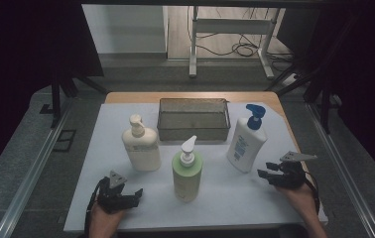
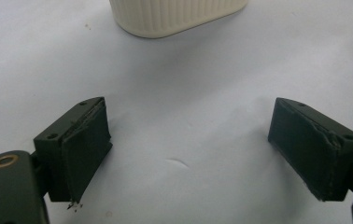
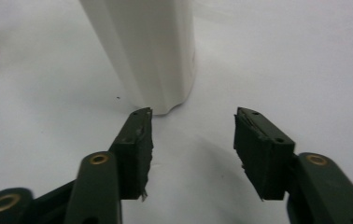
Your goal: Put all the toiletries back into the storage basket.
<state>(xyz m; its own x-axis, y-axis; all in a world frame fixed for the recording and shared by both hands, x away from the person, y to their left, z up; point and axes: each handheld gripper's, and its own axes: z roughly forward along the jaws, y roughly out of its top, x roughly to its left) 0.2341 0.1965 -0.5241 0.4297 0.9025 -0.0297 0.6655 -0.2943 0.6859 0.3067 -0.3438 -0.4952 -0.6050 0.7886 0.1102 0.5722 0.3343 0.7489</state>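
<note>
The surface [image 1: 255,198] is covered by a white sheet, with a strip of wooden top showing at its far edge; beyond it lie a grey floor, a white metal frame [image 1: 230,29] and loose cables, and the room to both sides is dark. Count: three pump bottles, one wire basket [image 1: 193,119], two claws. The basket stands at the far middle of the sheet. The cream bottle [image 1: 141,146] stands front left of it, the green bottle [image 1: 187,173] nearest the person in the middle, and the white bottle with blue pump [image 1: 246,144] to the right, leaning back slightly. The left claw [image 1: 126,197] rests low on the sheet, near the cream bottle but apart from it, jaws spread wide with nothing between them; in the left gripper view the left claw [image 2: 188,149] faces bare sheet with the cream bottle's ribbed base [image 2: 174,16] cut off at the top edge. The right claw [image 1: 267,171] sits just beside the white bottle's base, jaws released, part open, gripping nothing; in the right gripper view the right claw [image 3: 193,135] points just past the bottle's lower body [image 3: 151,51], whose top is cut off. The basket's contents cannot be made out
</note>
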